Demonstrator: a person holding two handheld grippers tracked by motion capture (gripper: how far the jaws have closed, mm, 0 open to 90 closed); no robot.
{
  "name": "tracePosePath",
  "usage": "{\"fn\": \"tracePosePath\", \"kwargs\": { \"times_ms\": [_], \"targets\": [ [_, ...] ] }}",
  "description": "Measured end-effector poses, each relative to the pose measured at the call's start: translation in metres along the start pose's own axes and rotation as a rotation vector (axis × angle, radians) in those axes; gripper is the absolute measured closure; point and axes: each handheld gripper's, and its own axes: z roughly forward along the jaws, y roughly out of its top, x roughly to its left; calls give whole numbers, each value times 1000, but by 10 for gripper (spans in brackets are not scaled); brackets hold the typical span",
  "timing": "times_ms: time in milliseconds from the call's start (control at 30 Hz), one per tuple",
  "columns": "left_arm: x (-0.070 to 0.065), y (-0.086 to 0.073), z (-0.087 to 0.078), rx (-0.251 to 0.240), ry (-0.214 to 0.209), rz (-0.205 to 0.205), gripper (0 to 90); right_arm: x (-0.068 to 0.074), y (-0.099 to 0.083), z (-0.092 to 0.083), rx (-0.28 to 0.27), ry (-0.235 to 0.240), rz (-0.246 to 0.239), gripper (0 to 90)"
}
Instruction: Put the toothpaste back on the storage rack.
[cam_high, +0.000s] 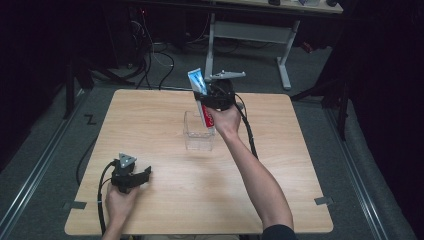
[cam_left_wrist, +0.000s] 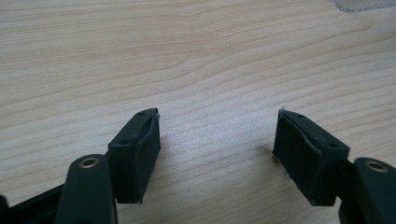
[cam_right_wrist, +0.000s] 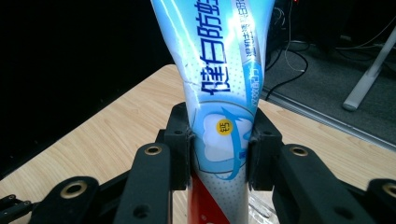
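Jaws, right: your right gripper (cam_right_wrist: 219, 154) had its jaws clamped on the toothpaste tube (cam_right_wrist: 219, 84), one pad pressed against each flat side of it.
Jaws, left: your left gripper (cam_left_wrist: 217, 154) stood with its jaws spread wide and nothing between them, bare wood showing in the gap.
Toothpaste tube: you held it upright, crimped end up, its blue and white part above the jaws and its red part below them. In the high view the tube (cam_high: 201, 97) stood over the far side of the clear box (cam_high: 198, 137), its lower end at or inside the box; whether it touched the bottom could not be told.
Clear box: it sat on the surface (cam_high: 165, 115), about mid-width and somewhat toward the far edge.
Right gripper: you had it (cam_high: 212, 95) raised just beyond the far rim of the clear box, your forearm reaching past the box's right side.
Left gripper: you kept it (cam_high: 140, 176) low on the surface, well apart from the clear box, toward the near left corner, with your hand behind it.
Clear box from the left gripper view: a corner of it (cam_left_wrist: 362, 4) showed at the top right edge, far beyond the open jaws.
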Motion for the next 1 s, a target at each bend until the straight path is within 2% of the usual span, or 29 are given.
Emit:
{"fn": "tracePosePath", "kwargs": {
  "times_ms": [467,667,1000],
  "targets": [
    [0,0,0,0,-1,-1,320,3,-8,19,34,-40,-31,668],
    [0,0,0,-2,-1,-2,320,0,-17,25,52,-51,-20,666],
    [0,0,0,-1,0,0,319,-4,-26,27,63,-50,-4,663]
  ]
}}
